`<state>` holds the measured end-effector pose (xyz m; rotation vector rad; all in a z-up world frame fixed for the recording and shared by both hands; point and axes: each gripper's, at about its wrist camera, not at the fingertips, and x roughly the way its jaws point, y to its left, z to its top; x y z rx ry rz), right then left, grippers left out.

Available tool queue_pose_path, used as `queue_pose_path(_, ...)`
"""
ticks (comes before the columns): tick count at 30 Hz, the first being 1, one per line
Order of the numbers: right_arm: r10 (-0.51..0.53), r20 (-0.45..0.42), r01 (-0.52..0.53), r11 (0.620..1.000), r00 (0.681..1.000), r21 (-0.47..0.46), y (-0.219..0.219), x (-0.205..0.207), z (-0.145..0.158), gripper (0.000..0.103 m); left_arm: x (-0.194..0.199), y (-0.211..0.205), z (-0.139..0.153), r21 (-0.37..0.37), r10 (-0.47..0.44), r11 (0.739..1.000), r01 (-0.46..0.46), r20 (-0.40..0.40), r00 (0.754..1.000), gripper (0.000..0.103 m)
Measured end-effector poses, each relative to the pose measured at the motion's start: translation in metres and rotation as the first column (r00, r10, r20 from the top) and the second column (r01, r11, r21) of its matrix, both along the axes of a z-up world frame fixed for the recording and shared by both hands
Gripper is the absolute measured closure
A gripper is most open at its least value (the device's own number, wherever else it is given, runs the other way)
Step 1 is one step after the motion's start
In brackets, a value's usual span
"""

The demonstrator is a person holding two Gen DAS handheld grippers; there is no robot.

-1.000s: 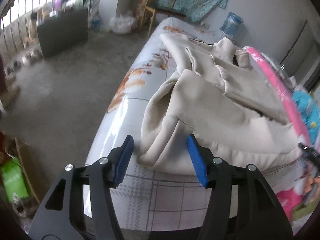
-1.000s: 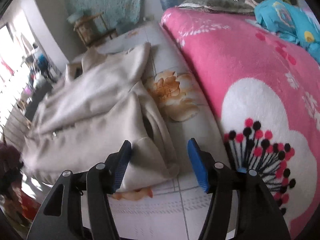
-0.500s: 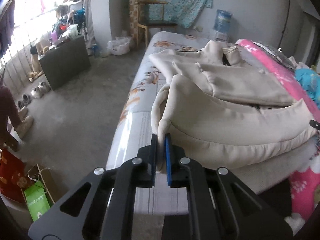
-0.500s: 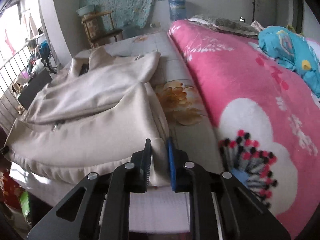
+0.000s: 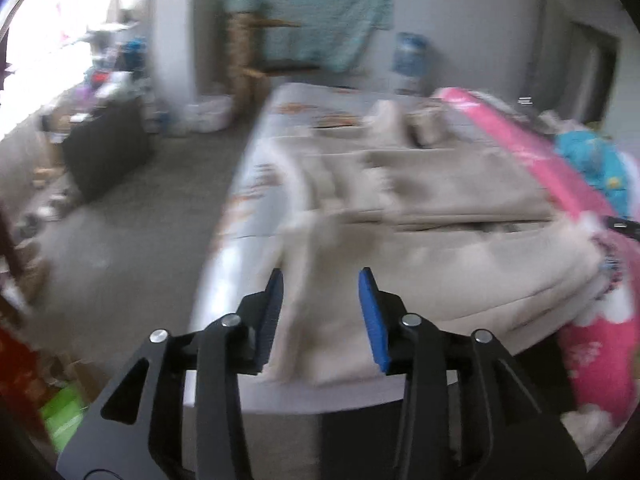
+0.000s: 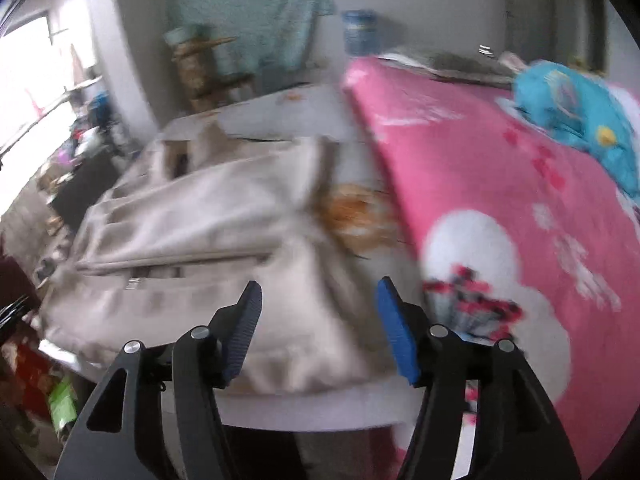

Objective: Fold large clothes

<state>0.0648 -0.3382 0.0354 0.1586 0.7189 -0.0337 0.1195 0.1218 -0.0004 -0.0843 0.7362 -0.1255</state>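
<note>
A large beige zip jacket lies spread on the bed, its hem at the near edge. It also shows in the right wrist view. My left gripper is open and empty, just above the jacket's near left corner. My right gripper is open and empty, above the jacket's near right corner. Both views are blurred by motion.
The bed has a white floral sheet and a pink blanket with a blue bundle on the right. A bare floor, a dark cabinet, a wooden chair and a water jug stand beyond.
Both grippers were shut on the jacket's hem half a second ago. Now both have opened and let go, and the jacket lies on the bed.
</note>
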Motion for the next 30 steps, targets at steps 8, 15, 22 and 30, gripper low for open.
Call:
queue_pose_path(8, 0.100, -0.194, -0.128, 0.982, 0.976, -0.138, 0.065, 0.070, -0.052, 0.044, 0.058, -0.086, -0.038, 0.019, -0.191, 0.981, 0.193, -0.102, 0.976, 0.061)
queue_pose_path(15, 0.118, -0.223, -0.158, 0.973, 0.968, -0.170, 0.071, 0.077, -0.060, 0.097, 0.058, -0.118, -0.050, 0.198, -0.199, 0.957, 0.213, -0.085, 0.976, 0.098)
queue_pose_path(22, 0.092, -0.059, -0.101, 0.980, 0.994, -0.172, 0.074, 0.064, -0.013, 0.099, 0.057, -0.105, -0.003, 0.150, -0.174, 0.975, 0.162, 0.068, 0.982, 0.100)
queue_pose_path(30, 0.078, -0.088, -0.095, 0.974, 0.993, -0.207, 0.078, 0.089, -0.038, 0.099, 0.076, -0.109, -0.028, 0.151, -0.143, 0.979, 0.134, 0.047, 0.989, 0.100)
